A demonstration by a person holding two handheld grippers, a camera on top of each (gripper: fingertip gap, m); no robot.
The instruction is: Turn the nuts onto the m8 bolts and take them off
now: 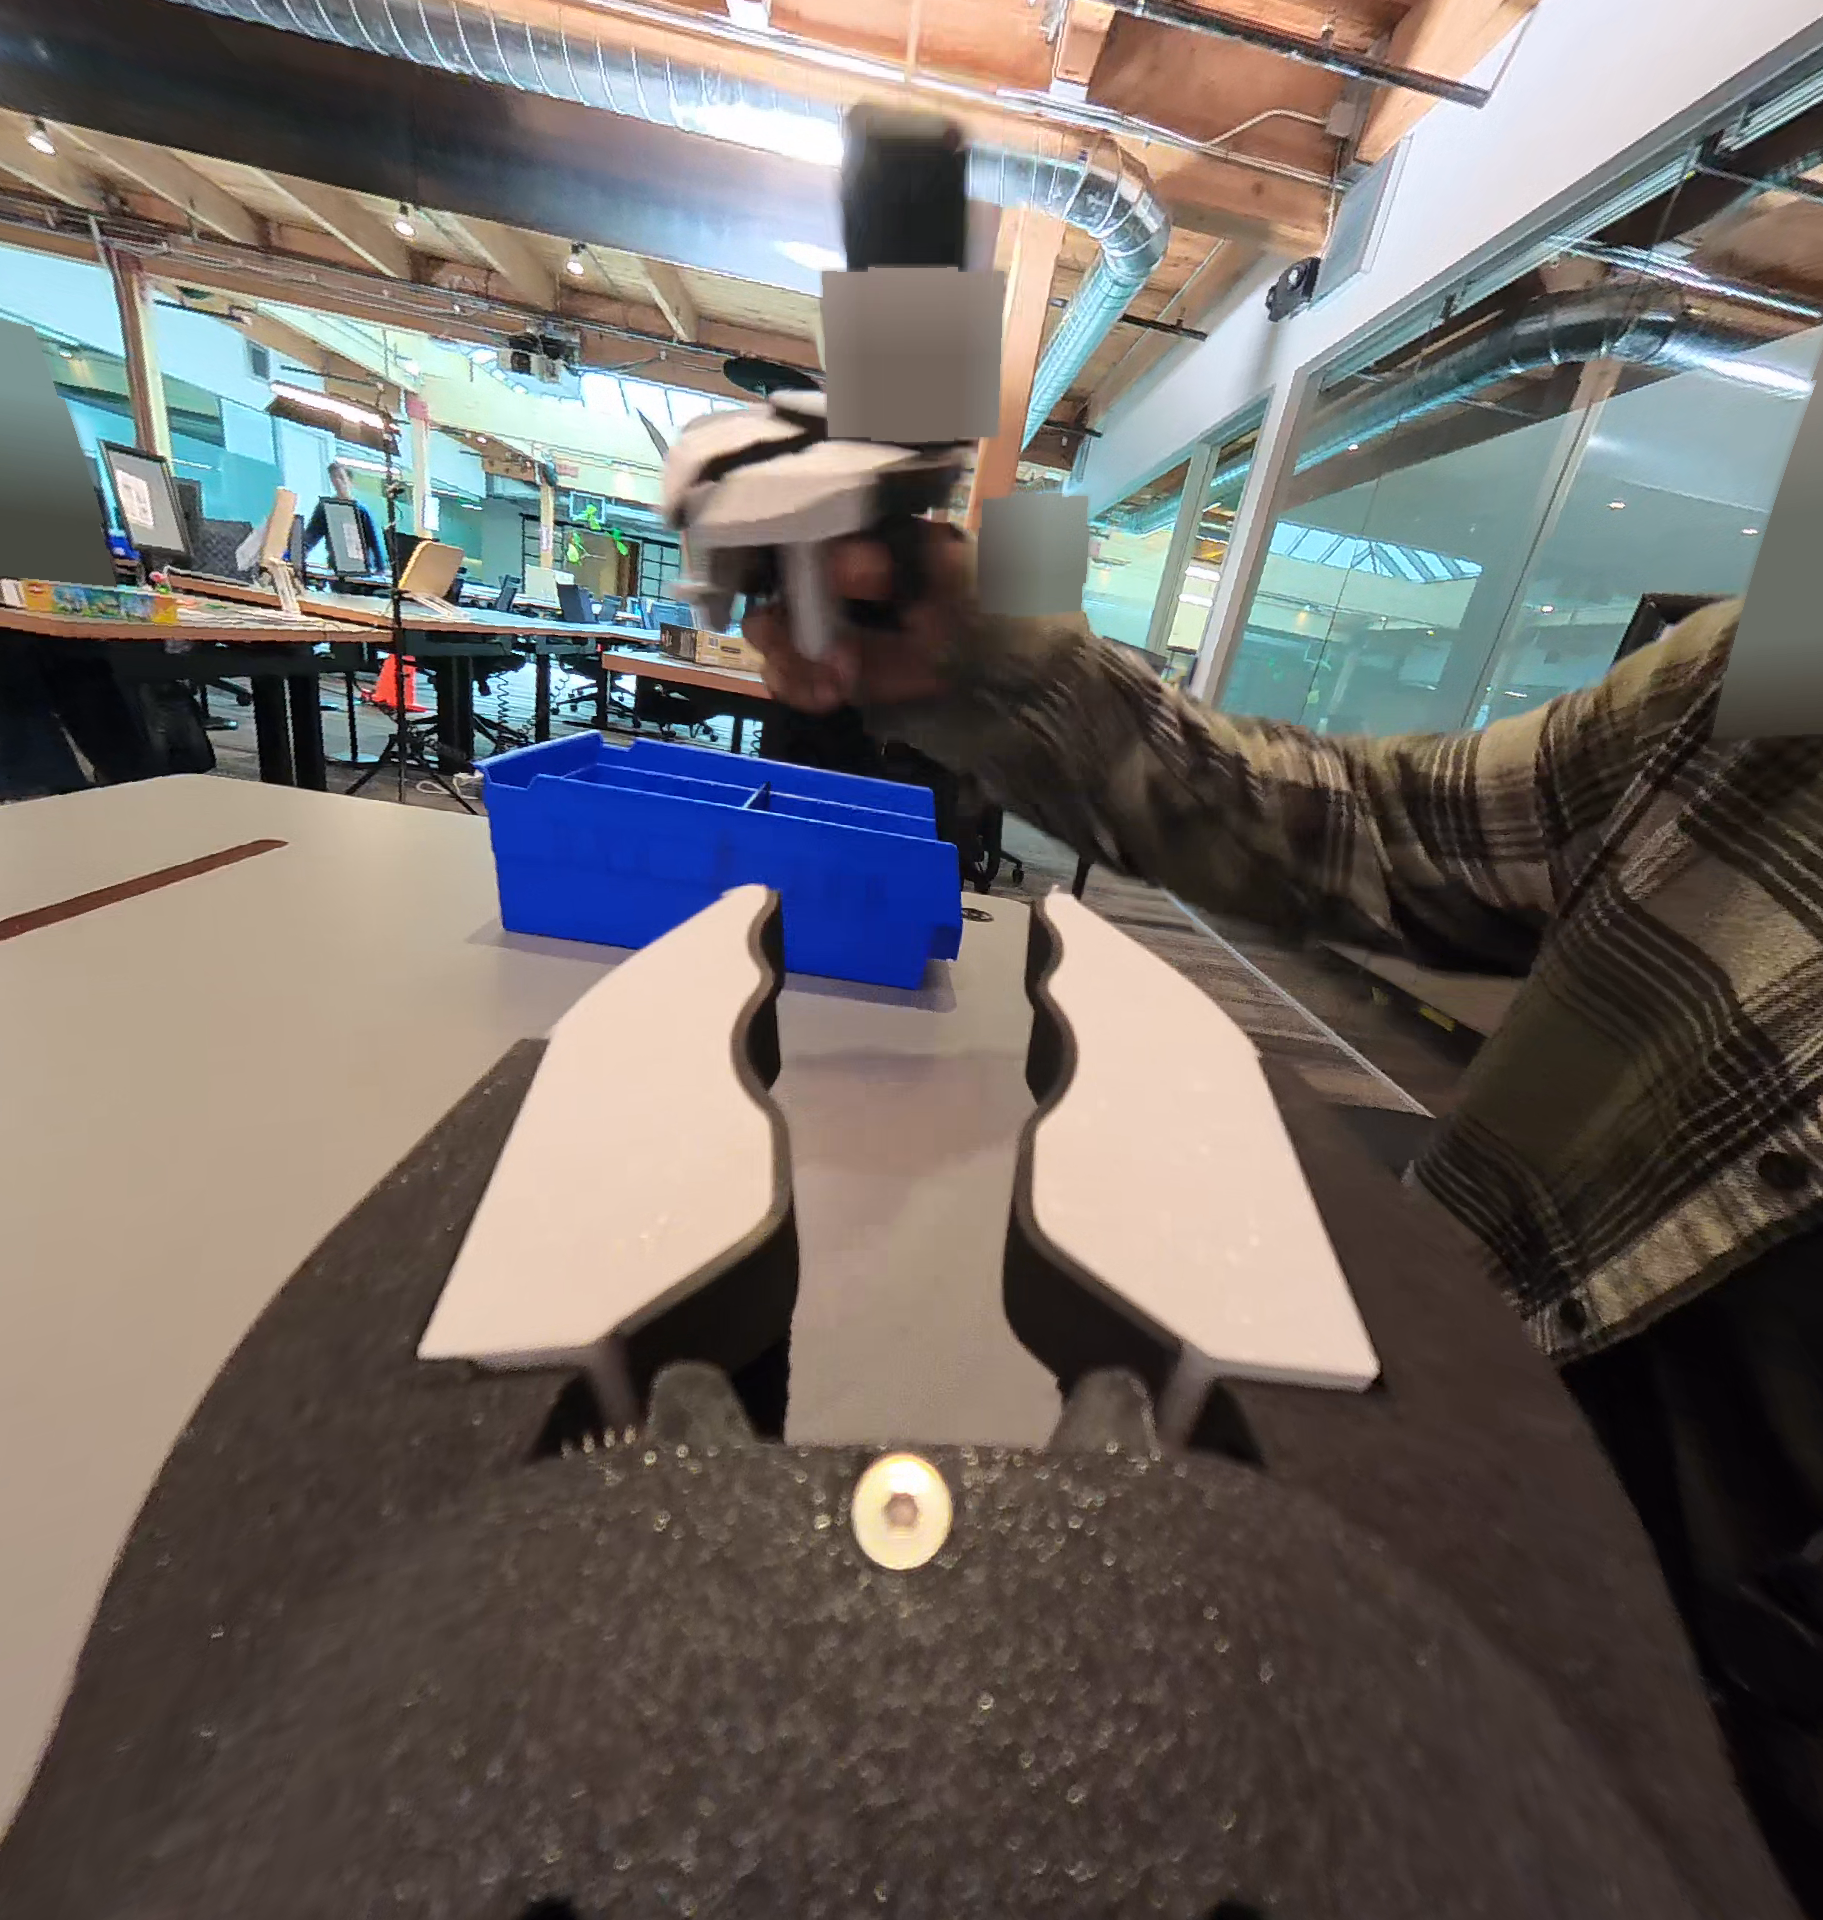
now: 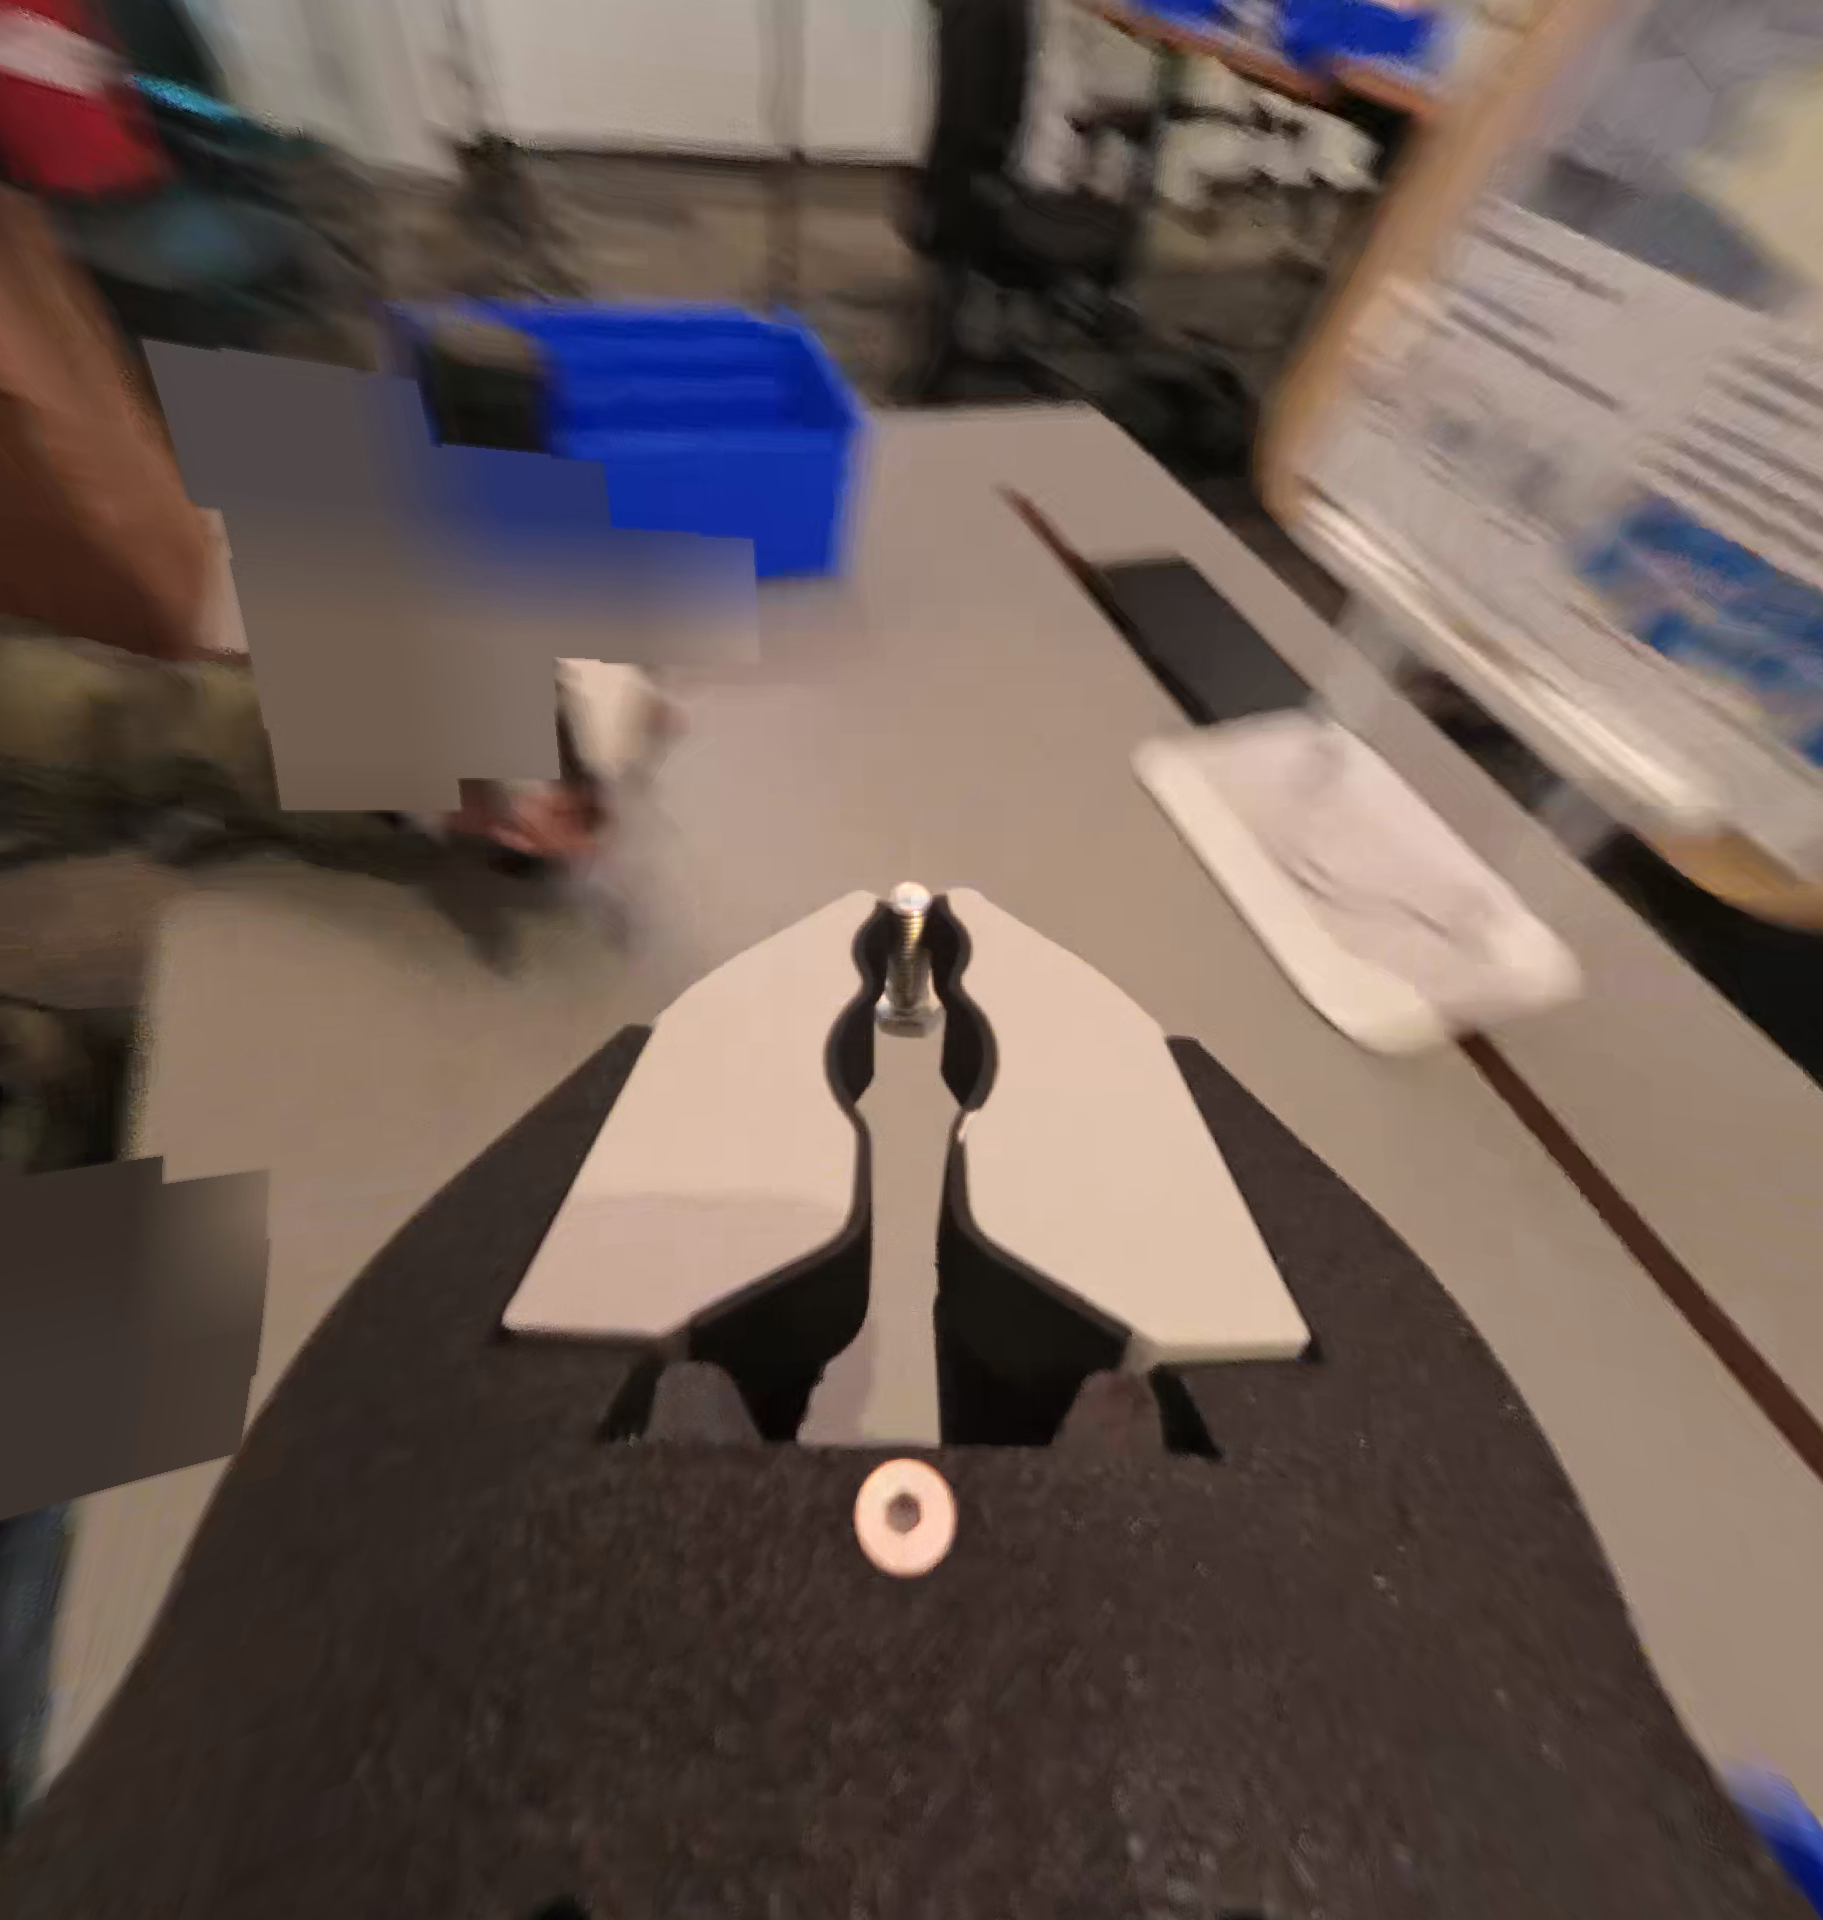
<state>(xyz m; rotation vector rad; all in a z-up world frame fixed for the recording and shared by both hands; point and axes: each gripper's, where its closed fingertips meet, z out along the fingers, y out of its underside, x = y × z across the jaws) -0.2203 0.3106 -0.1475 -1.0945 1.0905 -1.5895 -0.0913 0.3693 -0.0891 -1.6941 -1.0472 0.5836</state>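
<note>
My right gripper (image 2: 909,940) pinches a silver bolt (image 2: 907,966) by its threaded shank; my left gripper (image 1: 905,935) gapes empty before the blue bin (image 1: 678,883). Next, I judge, fetch a nut.

silver bolt (image 2: 907,961) clamped between fingertips, threads forward

A bright blue bin (image 1: 720,862) is sitting on a pale grey desk (image 1: 211,1039) that is carrying a thin dark brown stripe (image 1: 117,899). A sleeve (image 1: 1509,831) is showing an olive, cream and black plaid. The fingers (image 1: 626,1143) are showing light grey faces with black inner edges, set in a speckled black body. A shiny silver bolt (image 2: 907,961) is glinting between fingers (image 2: 741,1122). A white tray (image 2: 1343,883) is lying on the desk.
</note>
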